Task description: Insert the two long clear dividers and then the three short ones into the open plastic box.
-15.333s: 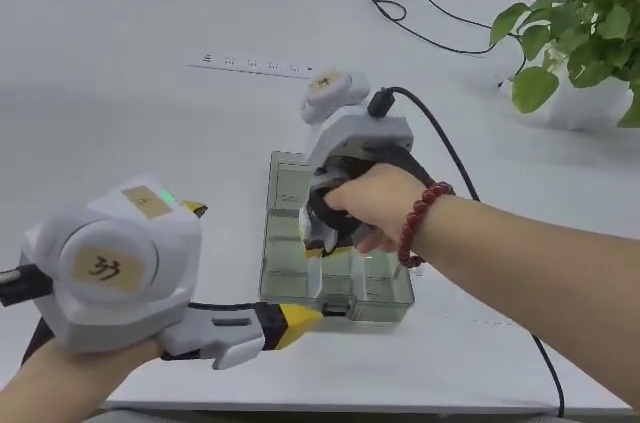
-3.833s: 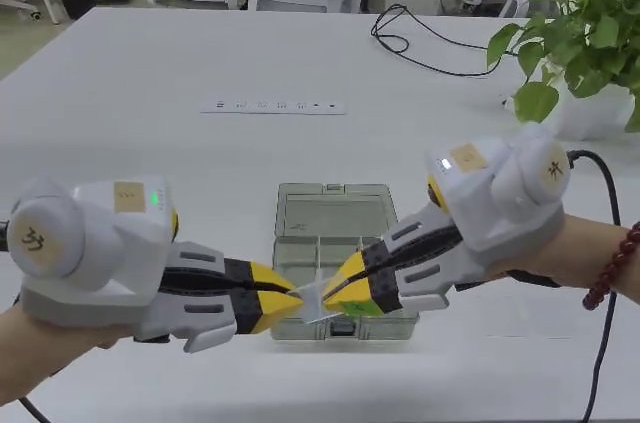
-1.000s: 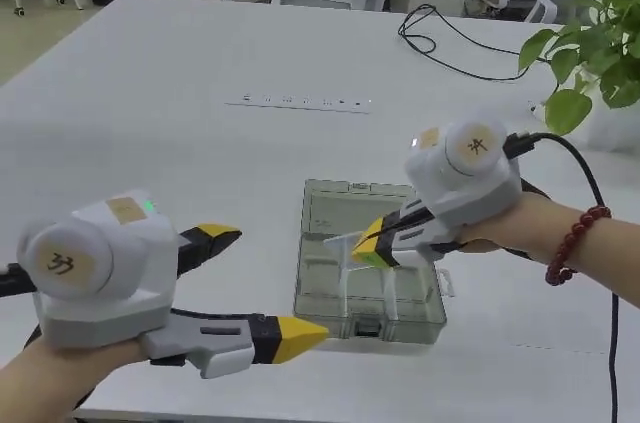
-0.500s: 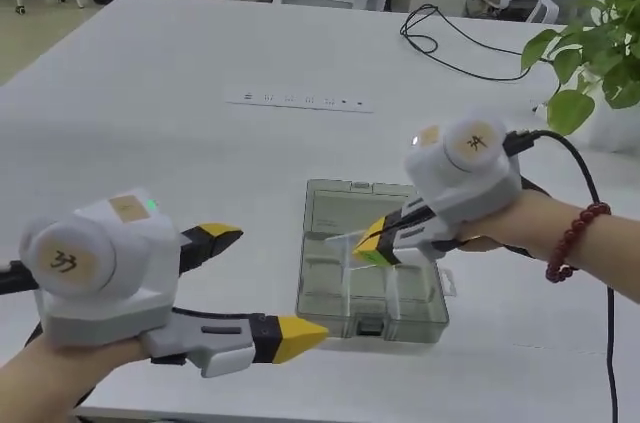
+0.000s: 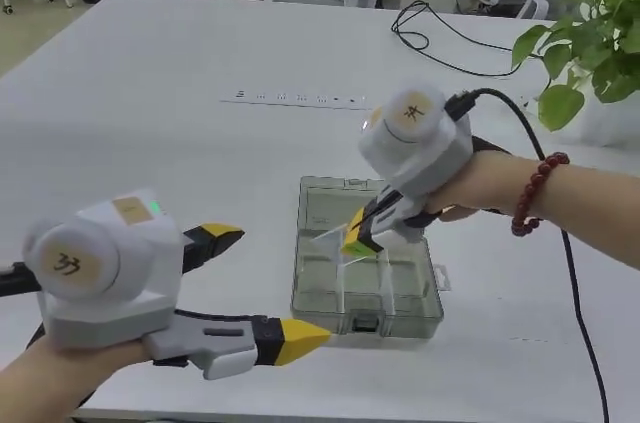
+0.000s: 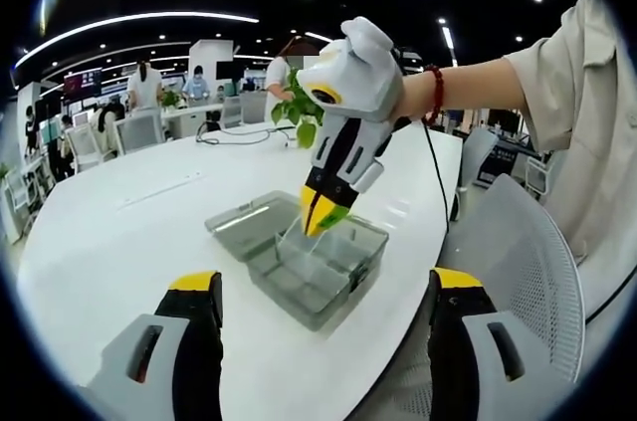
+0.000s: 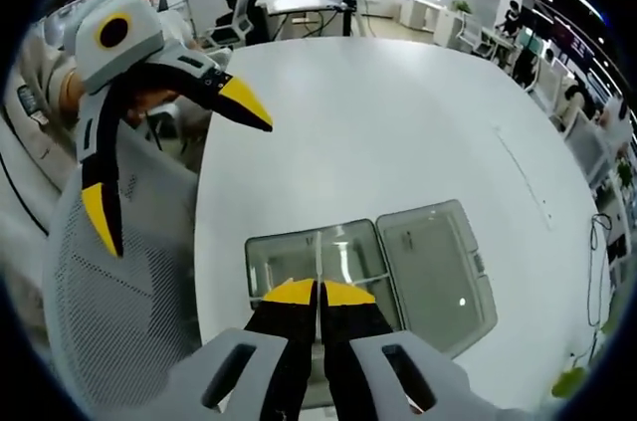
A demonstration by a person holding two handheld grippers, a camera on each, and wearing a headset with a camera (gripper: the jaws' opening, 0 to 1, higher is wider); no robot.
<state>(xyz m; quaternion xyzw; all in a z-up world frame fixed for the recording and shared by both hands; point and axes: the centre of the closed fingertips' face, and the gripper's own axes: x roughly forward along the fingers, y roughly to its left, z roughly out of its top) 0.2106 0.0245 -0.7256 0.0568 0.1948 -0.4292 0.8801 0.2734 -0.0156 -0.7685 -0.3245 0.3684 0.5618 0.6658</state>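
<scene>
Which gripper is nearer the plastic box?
Right. The right gripper is above the box, holding a clear divider; the left gripper is open, off its front-left corner.

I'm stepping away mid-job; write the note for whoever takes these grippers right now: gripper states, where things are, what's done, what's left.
Left gripper: open, empty, beside the near left corner of the open plastic box.
Right gripper: shut on a clear divider, angled down over the box.
Done: some seated dividers stand in the box; the count is hard to tell.
Left: seat the held divider in its slots, then confirm all five are in.
</scene>
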